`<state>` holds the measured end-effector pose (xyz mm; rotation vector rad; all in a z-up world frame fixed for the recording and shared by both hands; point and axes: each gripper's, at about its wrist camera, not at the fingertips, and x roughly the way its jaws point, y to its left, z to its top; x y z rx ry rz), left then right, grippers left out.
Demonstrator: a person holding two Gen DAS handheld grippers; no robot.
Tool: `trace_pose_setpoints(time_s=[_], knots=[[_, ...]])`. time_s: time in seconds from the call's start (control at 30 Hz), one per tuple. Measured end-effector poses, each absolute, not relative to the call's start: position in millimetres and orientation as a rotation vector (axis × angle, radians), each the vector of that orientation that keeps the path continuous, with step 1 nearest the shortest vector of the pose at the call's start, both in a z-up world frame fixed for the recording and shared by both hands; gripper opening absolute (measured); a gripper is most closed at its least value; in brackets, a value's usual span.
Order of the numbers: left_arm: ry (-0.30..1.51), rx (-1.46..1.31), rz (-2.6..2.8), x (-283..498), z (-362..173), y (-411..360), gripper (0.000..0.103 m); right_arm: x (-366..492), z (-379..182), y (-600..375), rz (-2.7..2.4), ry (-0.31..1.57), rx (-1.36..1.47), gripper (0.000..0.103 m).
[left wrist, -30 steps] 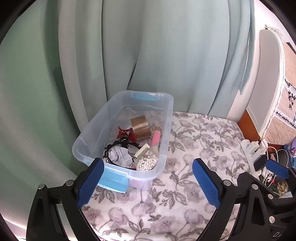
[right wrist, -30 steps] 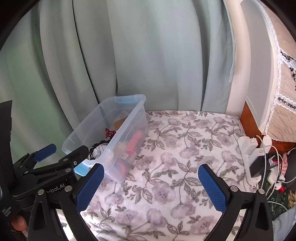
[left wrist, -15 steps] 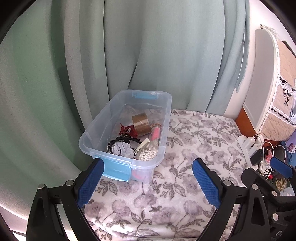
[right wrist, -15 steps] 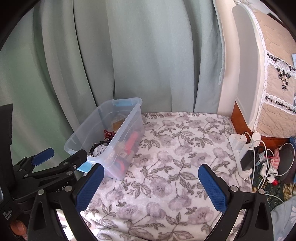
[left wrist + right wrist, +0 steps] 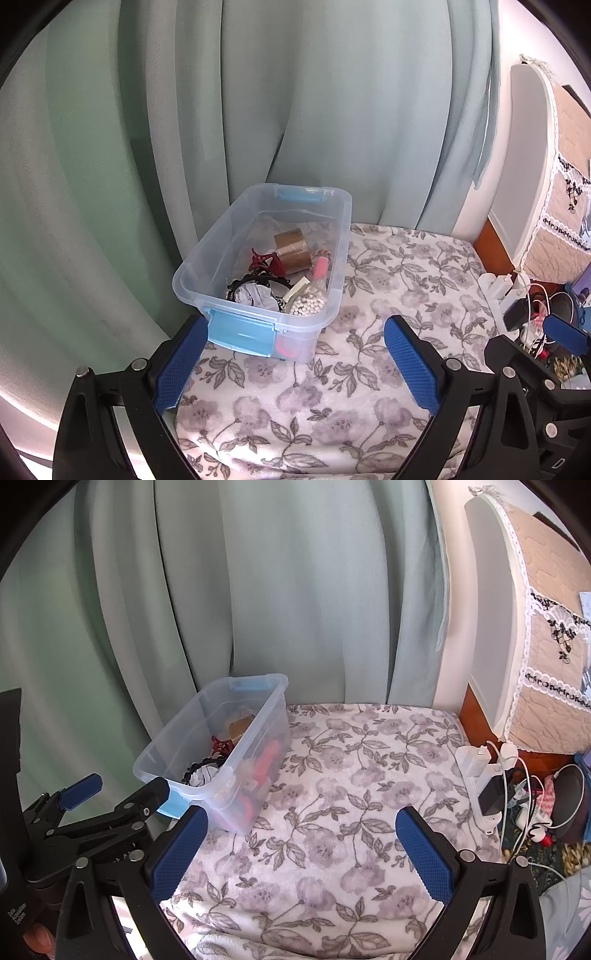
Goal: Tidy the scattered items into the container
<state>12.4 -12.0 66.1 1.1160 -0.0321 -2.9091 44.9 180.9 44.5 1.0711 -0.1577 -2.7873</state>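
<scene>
You're working over a floral blanket, white with grey-purple flowers, and the pictures don't show what's under it. Behind it, filling the upper half of both views, hangs a pale green curtain. At the right edge there's a white curved panel with a quilted beige cover trimmed in lace, and below it, lower right, a power strip in a tangle of chargers and cables.

The bin, clear plastic with blue latches, sits on the blanket's far left side up against the curtain, centre-left in both views. Inside you can see a brown tape roll, a red clip, something pink, a black band round crumpled white fabric, and a bag of white beads. Nothing loose shows on the blanket.

Your left gripper has its blue fingers spread wide with nothing between them, low in the frame just in front of the bin's near latch. Your right gripper is also wide open and empty, over bare blanket.

Compared with a second ago, both cameras have pulled back: the bin looks smaller and farther up the frame, more blanket shows in front, and the contents look the same.
</scene>
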Motion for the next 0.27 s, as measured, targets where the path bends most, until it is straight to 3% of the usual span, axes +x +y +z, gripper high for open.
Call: trace_pose_setpoints(time_s=[0.27], knots=[[-0.022, 1.099, -2.914, 15.5, 63.2, -12.0, 0.097, 46.6, 42.5, 178.3, -2.783, -0.156, 1.083, 0.103]])
